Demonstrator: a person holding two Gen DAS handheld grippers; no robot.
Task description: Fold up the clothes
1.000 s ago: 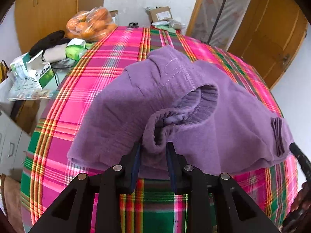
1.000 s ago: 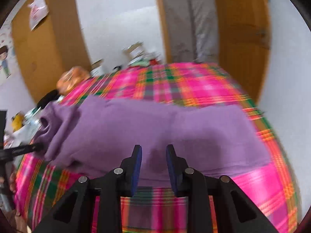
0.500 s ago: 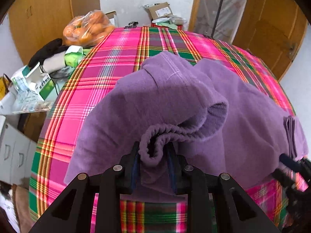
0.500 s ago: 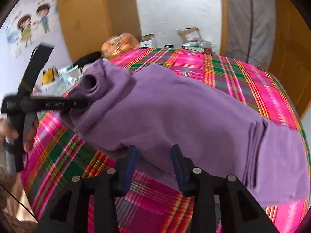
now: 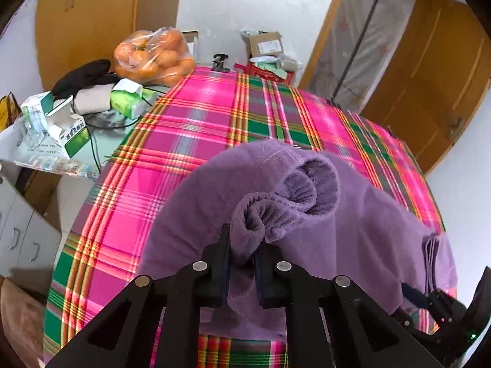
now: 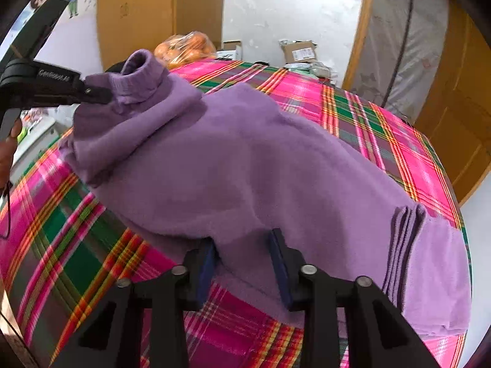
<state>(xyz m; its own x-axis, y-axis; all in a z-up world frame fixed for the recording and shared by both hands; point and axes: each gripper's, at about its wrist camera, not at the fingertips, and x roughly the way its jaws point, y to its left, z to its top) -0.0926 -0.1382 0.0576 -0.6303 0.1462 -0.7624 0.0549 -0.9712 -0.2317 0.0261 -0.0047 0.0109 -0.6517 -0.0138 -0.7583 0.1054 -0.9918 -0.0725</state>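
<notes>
The purple sweater lies across the plaid tablecloth, its rolled collar clamped in the left gripper. The right gripper stands wide around the near hem. At ten o'clock sit a bag of oranges and green-labelled boxes, print unreadable.

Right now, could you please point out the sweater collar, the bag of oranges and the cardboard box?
Sweater collar (image 6: 144, 75): right wrist view, on the ribbed outside of the collar.
Bag of oranges (image 5: 153, 56): left wrist view, on the middle of the bag.
Cardboard box (image 5: 266, 44): left wrist view, on its labelled front.
</notes>
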